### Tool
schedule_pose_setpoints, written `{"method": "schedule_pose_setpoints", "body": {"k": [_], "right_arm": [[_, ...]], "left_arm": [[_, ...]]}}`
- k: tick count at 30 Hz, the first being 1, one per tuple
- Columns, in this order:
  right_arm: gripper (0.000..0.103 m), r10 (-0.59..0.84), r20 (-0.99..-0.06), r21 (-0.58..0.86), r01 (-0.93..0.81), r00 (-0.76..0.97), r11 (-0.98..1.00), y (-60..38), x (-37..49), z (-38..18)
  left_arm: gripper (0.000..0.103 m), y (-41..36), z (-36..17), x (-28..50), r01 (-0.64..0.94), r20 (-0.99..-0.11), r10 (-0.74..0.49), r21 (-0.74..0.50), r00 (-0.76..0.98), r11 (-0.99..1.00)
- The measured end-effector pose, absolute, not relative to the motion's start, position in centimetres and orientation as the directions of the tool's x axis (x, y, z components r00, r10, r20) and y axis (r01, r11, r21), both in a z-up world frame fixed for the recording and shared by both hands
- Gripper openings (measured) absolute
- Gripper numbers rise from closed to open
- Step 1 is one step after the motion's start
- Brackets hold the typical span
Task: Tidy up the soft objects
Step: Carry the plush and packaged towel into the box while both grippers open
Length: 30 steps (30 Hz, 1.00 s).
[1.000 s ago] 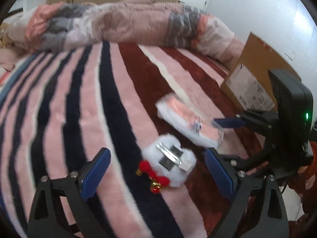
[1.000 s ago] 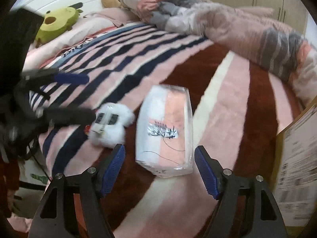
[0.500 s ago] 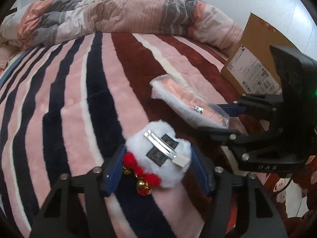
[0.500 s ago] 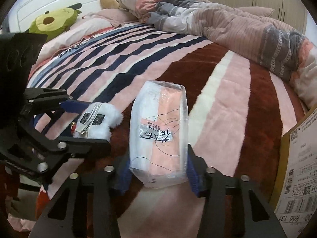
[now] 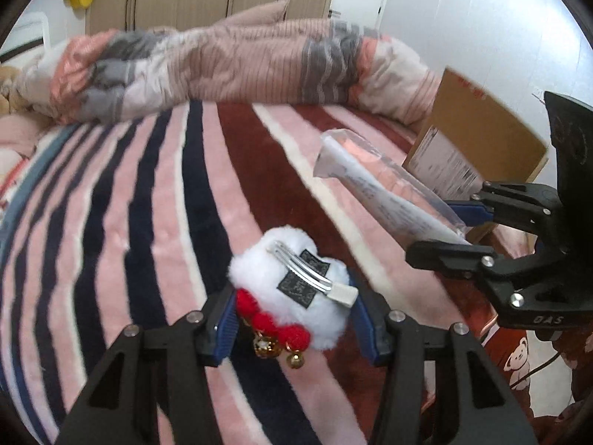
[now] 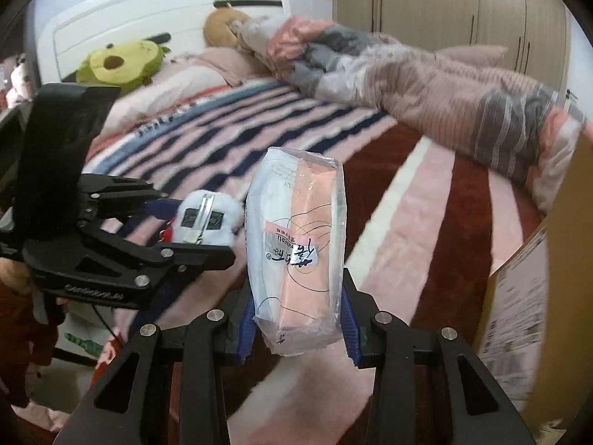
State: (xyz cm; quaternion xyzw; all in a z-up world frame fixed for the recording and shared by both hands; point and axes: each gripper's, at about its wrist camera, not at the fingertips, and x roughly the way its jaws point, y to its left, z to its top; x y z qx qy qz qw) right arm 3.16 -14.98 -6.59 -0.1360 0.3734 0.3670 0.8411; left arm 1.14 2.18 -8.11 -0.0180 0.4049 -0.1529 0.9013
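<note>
A white fluffy hair clip [image 5: 296, 278] with red pompoms and small gold bells sits between the blue pads of my left gripper [image 5: 294, 317]. The jaws are closing and the pads press its sides. It hangs just above the striped blanket [image 5: 148, 204]. My right gripper [image 6: 296, 330] is closing on a clear plastic packet of pink and white cloth [image 6: 296, 244], gripped at its near end and tilted up off the bed. The right wrist view shows the left gripper [image 6: 192, 230] with the clip [image 6: 207, 218] to the left. The left wrist view shows the packet [image 5: 374, 189] to the right.
A cardboard box [image 5: 478, 148] stands at the bed's right edge, close to the packet. A rumpled pink and grey quilt [image 5: 229, 66] lies across the far side. A green plush toy [image 6: 122, 63] and a brown one [image 6: 222, 27] rest by the white headboard.
Both grippers went from wide open around their objects to closed on them. The hair clip and the packet have since come up off the blanket.
</note>
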Motion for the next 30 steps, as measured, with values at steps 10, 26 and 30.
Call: {"method": "schedule_pose_setpoints", "body": {"k": [10, 26, 30], "right_arm": [[0.034, 0.576, -0.581, 0.008, -0.704, 0.574, 0.710, -20.3, -0.1, 2.2], [0.034, 0.405, -0.572, -0.014, -0.502, 0.714, 0.865, -34.4, 1.0, 3.6], [0.034, 0.398, -0.609, -0.019, -0.514, 0.686, 0.857, -35.7, 3.4, 2.1]], "left_arm": [[0.050, -1.7, 0.8, -1.1, 0.329, -0.627, -0.318, -0.103, 0.711, 0.939], [0.051, -17.2, 7.1, 2.0, 0.538, -0.569, -0.474, -0.065, 0.671, 0.840], [0.051, -20.0, 6.9, 4.0, 0.540, -0.606, -0.439, -0.018, 0.664, 0.841]]}}
